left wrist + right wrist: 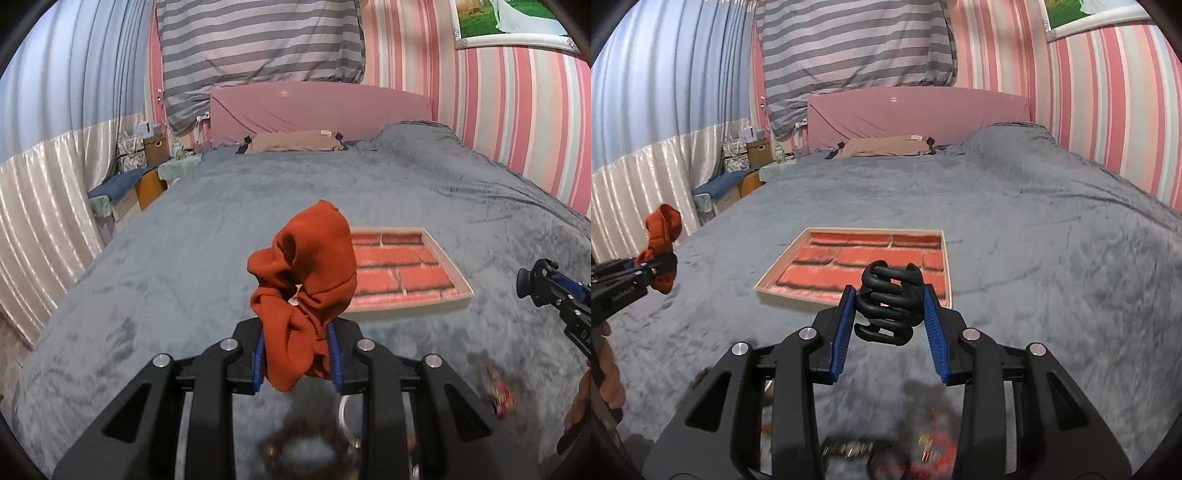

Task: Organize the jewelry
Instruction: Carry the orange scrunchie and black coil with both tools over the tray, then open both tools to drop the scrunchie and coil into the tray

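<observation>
My left gripper [297,354] is shut on an orange ribbed fabric scrunchie [306,280], held above the grey bed; it also shows at the left of the right wrist view [663,236]. My right gripper [888,321] is shut on a black plastic claw hair clip [888,299], held just short of a shallow tray [943,258] with a red brick-pattern lining. The tray [448,271] lies ahead and right of the scrunchie in the left wrist view. The right gripper [550,291] shows at the right edge there. Blurred jewelry lies below: a silver ring [345,417], a red piece [500,397].
A grey plush bedspread [1034,240] covers the bed. A pink headboard [916,114] and a beige pillow [886,146] are at the far end. Boxes and a nightstand [147,166] stand at the far left by the curtains. Striped pink walls close the right side.
</observation>
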A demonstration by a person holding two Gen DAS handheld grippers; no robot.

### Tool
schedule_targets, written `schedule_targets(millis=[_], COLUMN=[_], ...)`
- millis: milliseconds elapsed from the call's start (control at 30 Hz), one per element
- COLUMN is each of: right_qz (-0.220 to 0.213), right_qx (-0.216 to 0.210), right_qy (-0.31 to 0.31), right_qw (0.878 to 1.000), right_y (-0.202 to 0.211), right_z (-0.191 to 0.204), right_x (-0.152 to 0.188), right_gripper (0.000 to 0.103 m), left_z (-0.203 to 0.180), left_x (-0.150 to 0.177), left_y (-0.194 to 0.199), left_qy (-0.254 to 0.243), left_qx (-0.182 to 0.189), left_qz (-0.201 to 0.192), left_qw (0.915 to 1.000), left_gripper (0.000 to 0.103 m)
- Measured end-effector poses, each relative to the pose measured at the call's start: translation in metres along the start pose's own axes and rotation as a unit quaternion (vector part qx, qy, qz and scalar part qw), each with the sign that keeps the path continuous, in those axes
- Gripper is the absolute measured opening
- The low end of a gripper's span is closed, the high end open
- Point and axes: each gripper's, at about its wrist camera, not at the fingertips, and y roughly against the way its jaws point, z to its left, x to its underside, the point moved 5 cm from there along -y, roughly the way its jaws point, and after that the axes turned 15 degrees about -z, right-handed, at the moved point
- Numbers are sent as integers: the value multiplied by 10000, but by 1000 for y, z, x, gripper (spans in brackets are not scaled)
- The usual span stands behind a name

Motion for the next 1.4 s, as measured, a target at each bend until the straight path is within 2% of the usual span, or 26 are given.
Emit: schedule_targets(millis=[200,367,567,733,867,1000,1133,1400], right_qz=[139,340,853,1362,1633,1844,2050,2103], right_qx=[122,159,157,193,266,306,311,287], right_qy=[56,99,150,93,8,46,63,39], right_qw=[9998,9992,9961,9904,9862,9824,9782,9772], right_y=[-83,-156,-255,-310,-338,-355,-365,-368], right_z=[-13,-23,-40,-50,-55,-57,-57,-58], right_x=[-18,-27,-16,13,28,40,46,45], right_gripper=[37,37,37,37,37,37,37,37], left_z=[-5,-5,-21,-40,-47,-50,-53,-49], left_x=[-29,-34,-16,12,29,43,49,52], left_y=[-71,-141,-231,-293,-329,-350,-360,-374], left_qy=[-7,106,164,189,124,123,132,-9], left_qx=[-100,-115,-23,53,42,57,60,-64], left_qz=[90,379,928,1405,1686,1924,2078,2187], left_qw=[9999,9992,9955,9899,9856,9812,9781,9758], left_gripper=[27,27,27,27,27,27,28,32])
